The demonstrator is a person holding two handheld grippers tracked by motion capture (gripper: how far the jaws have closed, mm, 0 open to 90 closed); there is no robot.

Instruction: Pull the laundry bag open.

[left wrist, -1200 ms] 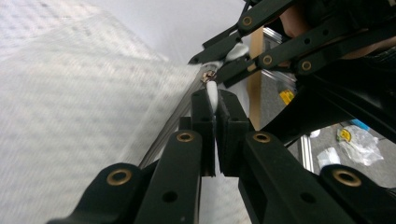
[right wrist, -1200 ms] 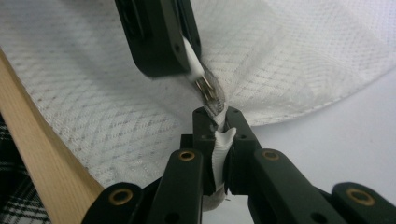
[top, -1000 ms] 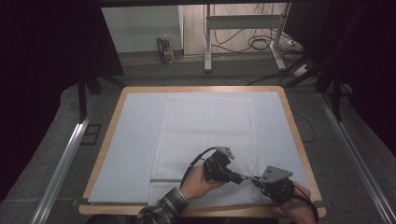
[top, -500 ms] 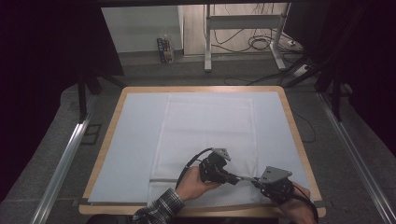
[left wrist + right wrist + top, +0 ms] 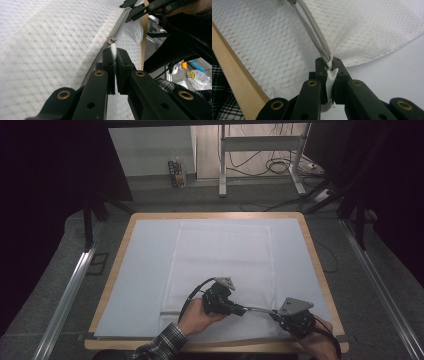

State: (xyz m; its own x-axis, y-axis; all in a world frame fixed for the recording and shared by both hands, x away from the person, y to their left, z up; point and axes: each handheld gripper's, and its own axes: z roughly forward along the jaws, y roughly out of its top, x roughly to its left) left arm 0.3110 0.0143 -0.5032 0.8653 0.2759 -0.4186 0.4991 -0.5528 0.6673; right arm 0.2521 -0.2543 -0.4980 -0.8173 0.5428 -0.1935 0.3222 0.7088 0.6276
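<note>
Two grippers work low at the near table edge (image 5: 210, 346), close to the wood rim; wide bare mat (image 5: 145, 265) lies beyond and to the left. I see the mesh bag (image 5: 225, 255) flat mid-table. Left gripper (image 5: 114, 53) is clamped on the white zip pull (image 5: 113, 51). Right gripper (image 5: 329, 65) is clamped on the bag's end at the zip (image 5: 317, 35), which runs taut between them.

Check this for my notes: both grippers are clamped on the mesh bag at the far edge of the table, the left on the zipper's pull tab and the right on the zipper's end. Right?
One slip: the left gripper and right gripper work at the table's near edge, by the person, as the high view shows. The rest stands: the left is shut on the pull tab, the right on the zipper end of the white mesh bag.
</note>
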